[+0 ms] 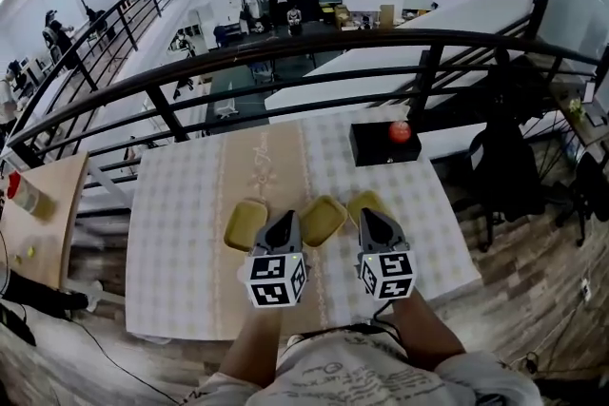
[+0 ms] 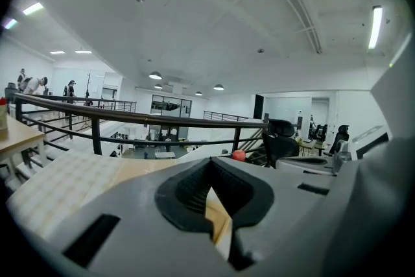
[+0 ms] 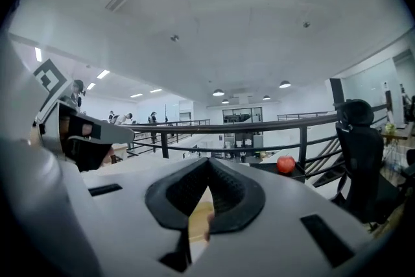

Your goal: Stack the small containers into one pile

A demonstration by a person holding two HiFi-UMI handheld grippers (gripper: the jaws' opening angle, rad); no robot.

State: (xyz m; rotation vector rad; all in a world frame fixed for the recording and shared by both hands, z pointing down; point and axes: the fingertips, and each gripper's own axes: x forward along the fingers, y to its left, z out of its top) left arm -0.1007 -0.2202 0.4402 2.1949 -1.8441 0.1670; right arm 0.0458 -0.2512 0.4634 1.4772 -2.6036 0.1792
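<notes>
Head view: three yellow small containers (image 1: pixel 324 219) lie unstacked on the checked tablecloth (image 1: pixel 181 223). One is left of the left gripper (image 1: pixel 283 222), one between the grippers, and one just ahead of the right gripper (image 1: pixel 374 216). Script on the cloth's beige band is unreadable.

Left gripper view: jaws pressed together, empty. An apple (image 2: pixel 239 155) lies beyond.

Right gripper view: jaws likewise closed and empty, with the left gripper alongside.

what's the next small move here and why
Probably open the right tool. Its jaws are shut with nothing between them. The three small yellow containers, left, middle and right, lie side by side on the checked tablecloth, unstacked. The right one sits just ahead of that tool's tip, so it looks the nearest to grasp.
</notes>
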